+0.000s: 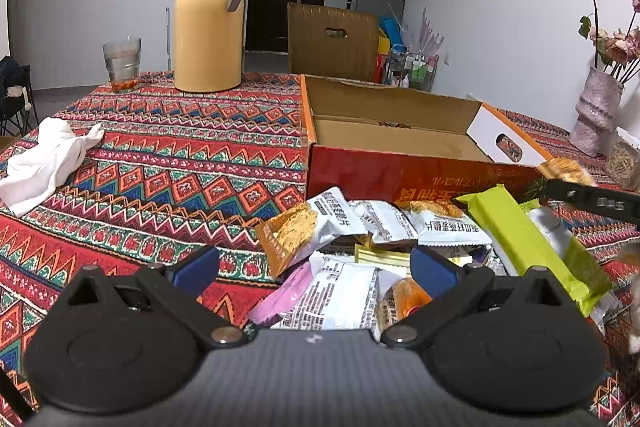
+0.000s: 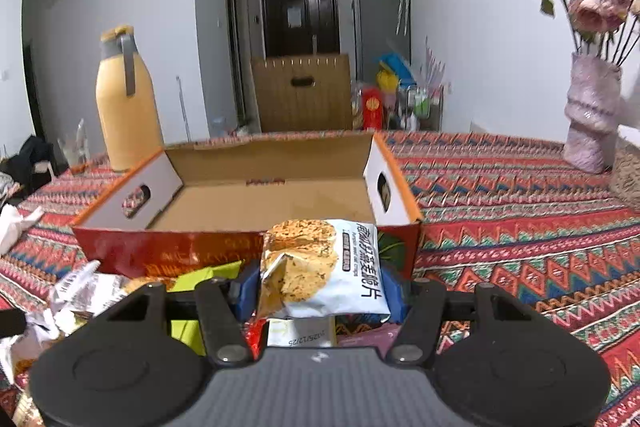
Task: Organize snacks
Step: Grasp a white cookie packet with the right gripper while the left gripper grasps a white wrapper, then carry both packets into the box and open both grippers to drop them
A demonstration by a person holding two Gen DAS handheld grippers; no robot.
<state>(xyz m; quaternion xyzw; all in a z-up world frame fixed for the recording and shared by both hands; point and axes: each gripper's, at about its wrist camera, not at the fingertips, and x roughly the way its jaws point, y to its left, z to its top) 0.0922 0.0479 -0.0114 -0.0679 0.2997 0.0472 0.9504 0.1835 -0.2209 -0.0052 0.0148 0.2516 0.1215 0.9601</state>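
Note:
A pile of snack packets (image 1: pixel 360 247) lies on the patterned tablecloth in front of an open red-and-orange cardboard box (image 1: pixel 384 175). My left gripper (image 1: pixel 316 267) is open and hovers just above the pile, holding nothing. My right gripper (image 2: pixel 320 287) is shut on a white oat-crisp packet (image 2: pixel 324 267), held above the table in front of the box's near wall (image 2: pixel 180 251). The box interior (image 2: pixel 272 199) is bare. The right gripper's finger with that packet shows at the right edge of the left wrist view (image 1: pixel 588 195).
A yellow thermos (image 1: pixel 210 23) and a glass (image 1: pixel 122 65) stand at the far left of the table. A white cloth (image 1: pixel 44 159) lies at the left. A vase of dried flowers (image 2: pixel 592 115) stands at the far right. A green packet (image 1: pixel 528 247) lies in the pile.

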